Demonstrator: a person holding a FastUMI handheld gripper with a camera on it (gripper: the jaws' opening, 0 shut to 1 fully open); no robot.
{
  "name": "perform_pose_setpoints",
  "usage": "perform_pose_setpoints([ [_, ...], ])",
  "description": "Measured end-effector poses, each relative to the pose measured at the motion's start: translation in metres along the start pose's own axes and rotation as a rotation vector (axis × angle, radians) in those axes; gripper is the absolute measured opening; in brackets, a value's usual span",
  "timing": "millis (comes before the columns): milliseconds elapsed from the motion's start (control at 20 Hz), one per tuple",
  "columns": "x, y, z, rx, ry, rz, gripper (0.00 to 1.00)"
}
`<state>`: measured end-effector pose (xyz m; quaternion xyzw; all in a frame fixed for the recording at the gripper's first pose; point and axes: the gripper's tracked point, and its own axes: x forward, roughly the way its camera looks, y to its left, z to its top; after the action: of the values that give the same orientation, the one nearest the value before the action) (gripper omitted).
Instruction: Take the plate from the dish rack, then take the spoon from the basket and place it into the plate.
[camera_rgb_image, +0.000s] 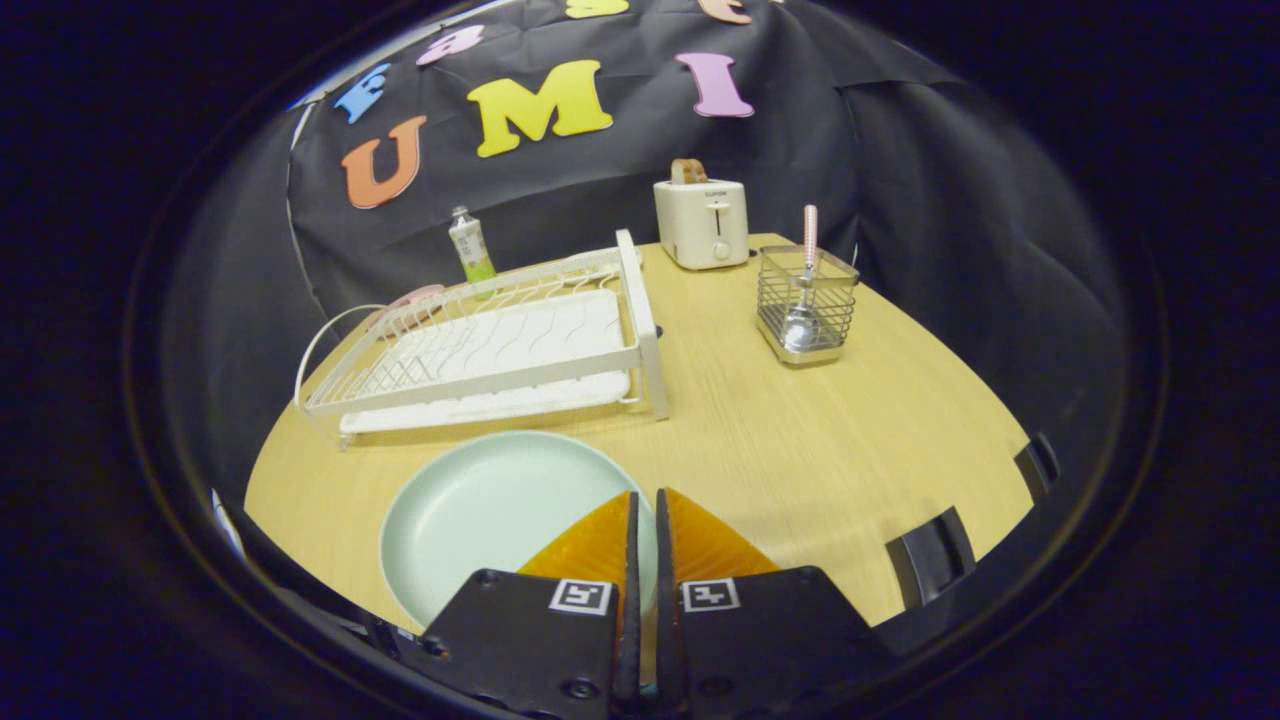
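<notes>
In the gripper view, the gripper (645, 500) has its two fingers (590, 545) close together, with the right rim of the plate (480, 510) pinched in the thin gap between them. Both fingers press on that rim. The plate is round and pale green. It sits over the near edge of the table (800, 440), just in front of the dish rack (490, 345). I cannot tell if the plate rests on the table or is lifted a bit.

The dish rack is white and takes up the left part of the table, from the near left edge back toward the far edge. A small tube (470, 248) stands behind the rack at the far left edge. Something pink (415, 297) peeks out behind the rack too, but it is too hidden to tell what it is.

A white toaster (702, 222) stands at the far edge of the table, with a slice of bread (688, 171) sticking up out of it. The wire basket (807, 303) stands near the far right edge, just beside the toaster. The spoon (803, 300) stands in the basket, bowl down, with its pink handle poking up.
</notes>
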<state>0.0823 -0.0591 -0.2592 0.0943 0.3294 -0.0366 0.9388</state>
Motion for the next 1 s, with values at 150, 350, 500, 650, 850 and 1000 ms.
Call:
perform_pose_setpoints([
  [150,0.005,-0.001,0.006,0.019,-0.017,0.044,0.12],
  [350,0.002,-0.011,0.031,0.031,-0.089,0.098,0.19],
  [500,-0.001,-0.038,0.061,0.018,-0.217,0.056,0.70],
  [650,0.001,-0.065,0.089,0.024,-0.323,0.023,0.88],
  [850,0.009,-0.109,0.123,0.017,-0.342,-0.046,1.00],
  [1000,0.024,-0.121,0.144,0.033,-0.335,-0.023,1.00],
])
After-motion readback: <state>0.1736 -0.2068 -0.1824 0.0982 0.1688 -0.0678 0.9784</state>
